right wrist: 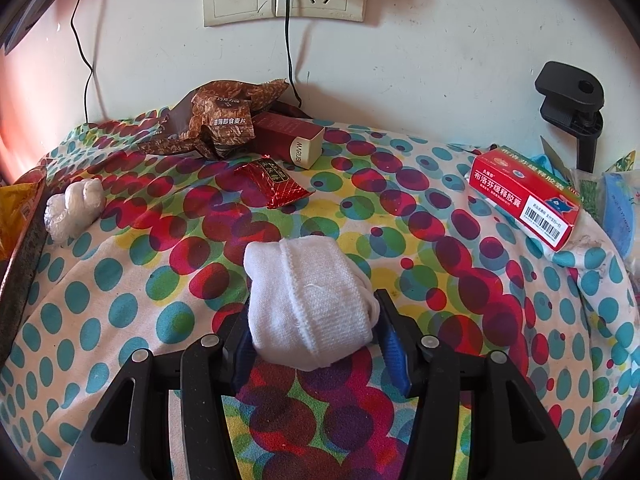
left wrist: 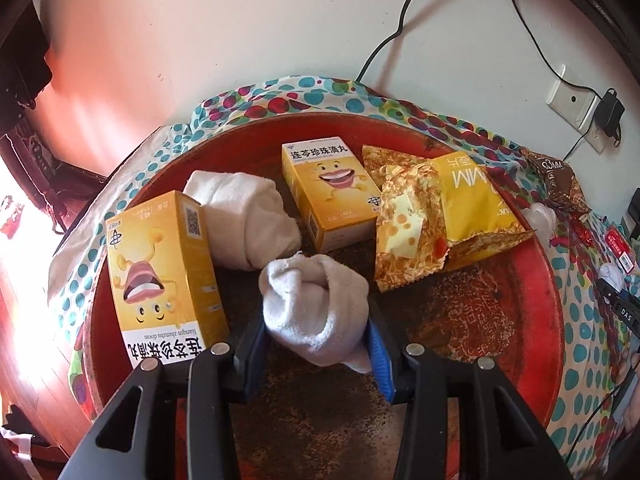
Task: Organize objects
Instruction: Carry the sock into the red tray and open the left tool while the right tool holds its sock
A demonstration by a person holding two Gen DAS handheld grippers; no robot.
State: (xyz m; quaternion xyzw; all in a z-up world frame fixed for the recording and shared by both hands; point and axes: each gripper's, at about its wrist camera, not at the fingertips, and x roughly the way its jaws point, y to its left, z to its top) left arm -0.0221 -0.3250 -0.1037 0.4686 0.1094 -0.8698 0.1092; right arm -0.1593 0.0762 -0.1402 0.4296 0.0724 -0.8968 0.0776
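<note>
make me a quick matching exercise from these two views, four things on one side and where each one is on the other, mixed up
Things:
1. rolled white sock
2. folded white sock
3. upright yellow box
4. red medicine box

Places:
A. on the dotted cloth at the right edge of the right wrist view
B. between the left gripper pads, over the red tray
C. standing in the tray at its left side
D. between the right gripper pads, over the dotted cloth

Pairs: 1-B, 2-D, 3-C, 4-A
</note>
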